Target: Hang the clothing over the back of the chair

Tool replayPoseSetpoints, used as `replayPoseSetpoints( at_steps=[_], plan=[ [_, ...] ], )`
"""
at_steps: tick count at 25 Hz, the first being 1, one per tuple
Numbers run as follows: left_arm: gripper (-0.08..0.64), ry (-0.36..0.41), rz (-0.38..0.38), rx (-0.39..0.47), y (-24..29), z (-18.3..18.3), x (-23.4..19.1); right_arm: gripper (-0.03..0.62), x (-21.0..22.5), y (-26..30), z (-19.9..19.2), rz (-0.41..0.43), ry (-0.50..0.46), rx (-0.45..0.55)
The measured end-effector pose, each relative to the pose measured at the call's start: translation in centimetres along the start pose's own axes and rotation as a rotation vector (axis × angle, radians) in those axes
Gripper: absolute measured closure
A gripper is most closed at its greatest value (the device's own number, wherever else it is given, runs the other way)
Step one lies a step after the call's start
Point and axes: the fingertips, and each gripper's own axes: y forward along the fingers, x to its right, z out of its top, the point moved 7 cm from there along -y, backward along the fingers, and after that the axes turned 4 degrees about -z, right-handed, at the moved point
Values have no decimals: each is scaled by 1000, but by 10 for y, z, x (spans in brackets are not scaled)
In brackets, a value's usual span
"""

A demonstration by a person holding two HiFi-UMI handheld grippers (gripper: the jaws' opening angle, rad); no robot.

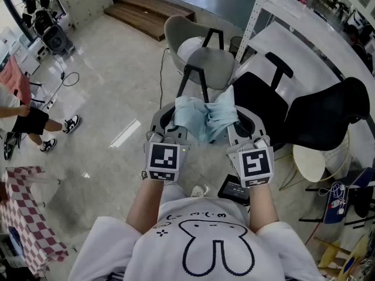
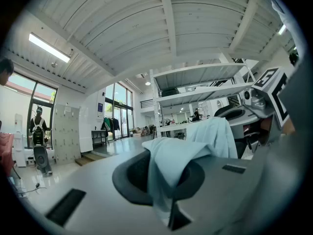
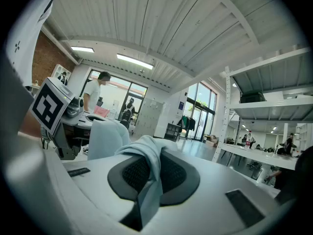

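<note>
Pale-blue clothing (image 1: 206, 119) is clamped by left gripper (image 2: 167, 176) and right gripper (image 3: 146, 180), two-point hold judged for draping over chair (image 1: 205, 60) back.

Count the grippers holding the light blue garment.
2. The left gripper clamps the left side of the garment, the right gripper its right side; none hidden.

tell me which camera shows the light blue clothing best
The head view: it shows the light blue clothing bunched between the left gripper and the right gripper, with the grey chair beyond. The left gripper view shows only the fold pinched in its jaws; the right gripper view shows much the same.
</note>
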Motion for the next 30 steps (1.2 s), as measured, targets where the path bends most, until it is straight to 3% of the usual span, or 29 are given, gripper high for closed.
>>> replayPoseSetpoints(
  at_steps=[6,15,22,30],
  plan=[
    [534,3,11,-1,-15,2,13,549,0,-23,-1,-9,29,16],
    [534,3,18,16,-15,-2,-5,549,-8,-14,0,-11,34,27],
    [534,2,14,19,7,-6,-43,549,-14,28,4,-3,28,14],
    [534,7,16,9,45,-7,-114,549,-13,100,12,-28,30,8]
  ],
)
